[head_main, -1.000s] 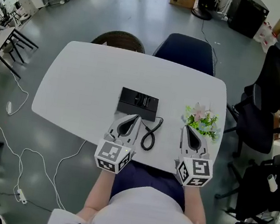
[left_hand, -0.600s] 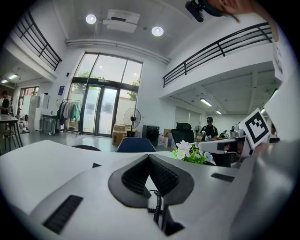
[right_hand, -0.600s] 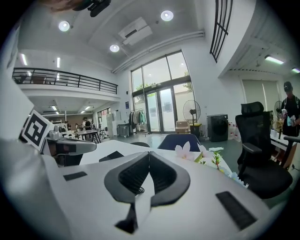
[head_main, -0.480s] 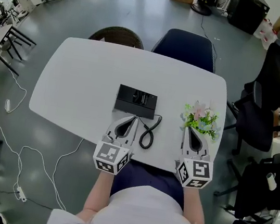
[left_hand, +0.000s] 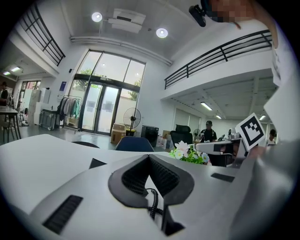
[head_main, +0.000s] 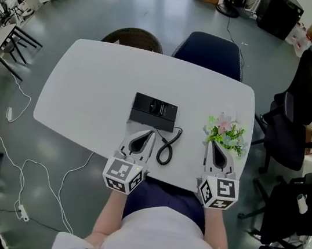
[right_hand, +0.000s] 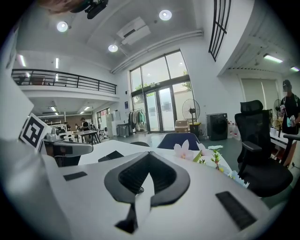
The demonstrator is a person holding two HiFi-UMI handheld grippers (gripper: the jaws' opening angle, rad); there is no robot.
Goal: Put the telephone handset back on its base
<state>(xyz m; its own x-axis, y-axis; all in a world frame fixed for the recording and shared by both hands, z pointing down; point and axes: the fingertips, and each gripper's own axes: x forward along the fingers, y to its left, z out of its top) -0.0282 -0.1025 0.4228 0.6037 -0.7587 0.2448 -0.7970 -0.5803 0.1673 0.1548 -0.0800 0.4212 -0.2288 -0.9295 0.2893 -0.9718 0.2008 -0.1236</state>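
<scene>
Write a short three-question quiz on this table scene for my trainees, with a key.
1. True or false: the flowers stand left of the phone.
2. Pick one. The cord lies: A) between the left tongs and the right tongs; B) left of both tongs; C) beyond the phone.
3. Fill in: both tongs are ___ and hold nothing (open or shut).

Key: 1 false, they stand to its right. 2 A. 3 shut.
</scene>
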